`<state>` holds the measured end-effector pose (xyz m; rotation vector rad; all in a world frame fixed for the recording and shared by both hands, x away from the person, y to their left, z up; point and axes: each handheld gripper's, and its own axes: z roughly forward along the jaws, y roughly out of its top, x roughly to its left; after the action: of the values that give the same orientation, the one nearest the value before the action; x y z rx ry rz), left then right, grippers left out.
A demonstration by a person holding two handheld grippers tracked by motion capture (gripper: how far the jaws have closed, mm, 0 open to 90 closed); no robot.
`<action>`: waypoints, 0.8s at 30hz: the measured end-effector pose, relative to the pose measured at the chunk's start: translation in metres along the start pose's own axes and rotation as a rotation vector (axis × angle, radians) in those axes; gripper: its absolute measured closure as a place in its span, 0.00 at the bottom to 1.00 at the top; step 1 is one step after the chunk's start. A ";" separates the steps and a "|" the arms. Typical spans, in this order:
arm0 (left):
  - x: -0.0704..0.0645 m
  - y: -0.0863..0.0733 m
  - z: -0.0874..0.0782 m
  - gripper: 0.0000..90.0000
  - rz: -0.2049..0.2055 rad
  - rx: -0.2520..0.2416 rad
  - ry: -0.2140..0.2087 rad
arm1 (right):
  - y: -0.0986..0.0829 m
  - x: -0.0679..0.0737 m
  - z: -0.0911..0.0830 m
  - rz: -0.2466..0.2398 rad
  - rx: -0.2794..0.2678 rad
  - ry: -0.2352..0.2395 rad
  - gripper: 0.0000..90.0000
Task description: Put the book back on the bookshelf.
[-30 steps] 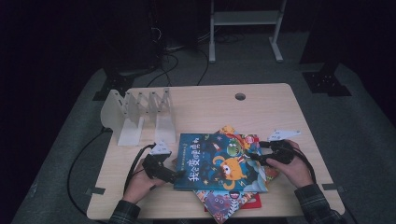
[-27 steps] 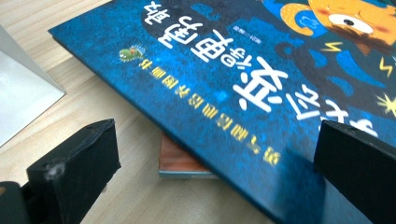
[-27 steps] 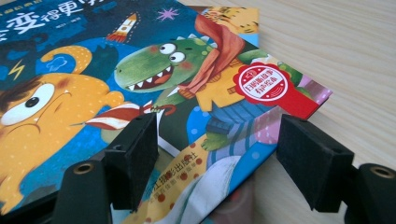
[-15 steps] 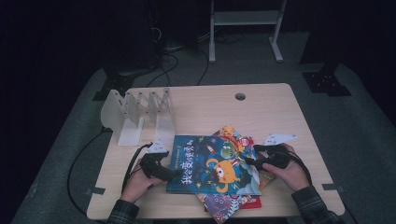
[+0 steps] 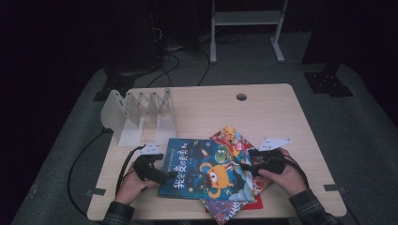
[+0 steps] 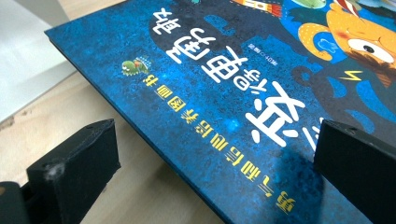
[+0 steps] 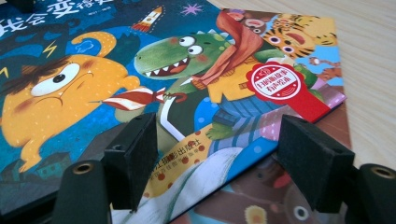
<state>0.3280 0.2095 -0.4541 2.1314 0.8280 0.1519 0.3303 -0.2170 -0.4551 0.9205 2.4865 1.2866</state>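
- Blue picture book [image 5: 209, 168]: top of a small stack at the counter's near edge, its left edge raised off the wood.
- Left claw [image 5: 162, 176]: jaws wide apart, straddling that raised edge, clamping nothing; likely placed to grip it.
- Right claw [image 5: 245, 167]: open, at the opposite edge over the lower books [image 5: 234, 206], probably to steady the lift.
- White divider rack [image 5: 141, 115]: stands empty nearby.
- Counter [image 5: 263, 112]: pale wood; dark room, cables on the floor.

Dim room, lit table [image 5: 277, 117] from above, dark vignetted surroundings, soft high view, sharper gripper views
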 end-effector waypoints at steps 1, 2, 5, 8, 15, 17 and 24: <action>0.001 -0.001 -0.001 0.00 -0.002 0.001 -0.004 | 0.000 0.001 0.000 -0.004 0.001 0.003 0.31; 0.001 -0.002 -0.002 0.00 -0.004 0.001 -0.006 | 0.000 0.004 0.001 -0.008 -0.003 0.007 0.31; 0.002 -0.004 -0.004 0.00 -0.013 0.003 -0.008 | 0.000 0.007 0.001 -0.013 -0.002 0.016 0.31; 0.004 -0.006 -0.006 0.00 -0.034 0.004 -0.021 | 0.000 0.009 0.001 -0.017 -0.004 0.017 0.31; 0.005 -0.008 -0.002 0.00 -0.066 0.016 -0.071 | 0.000 0.011 0.001 -0.023 -0.004 0.021 0.31; 0.006 -0.008 -0.002 0.00 -0.070 0.014 -0.078 | 0.000 0.011 0.001 -0.028 -0.003 0.022 0.32; 0.007 -0.008 0.000 0.00 -0.078 0.018 -0.101 | -0.003 0.014 -0.003 -0.053 0.003 0.049 0.32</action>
<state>0.3296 0.2174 -0.4614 2.1017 0.8543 -0.0041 0.3165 -0.2116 -0.4542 0.8274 2.5322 1.3046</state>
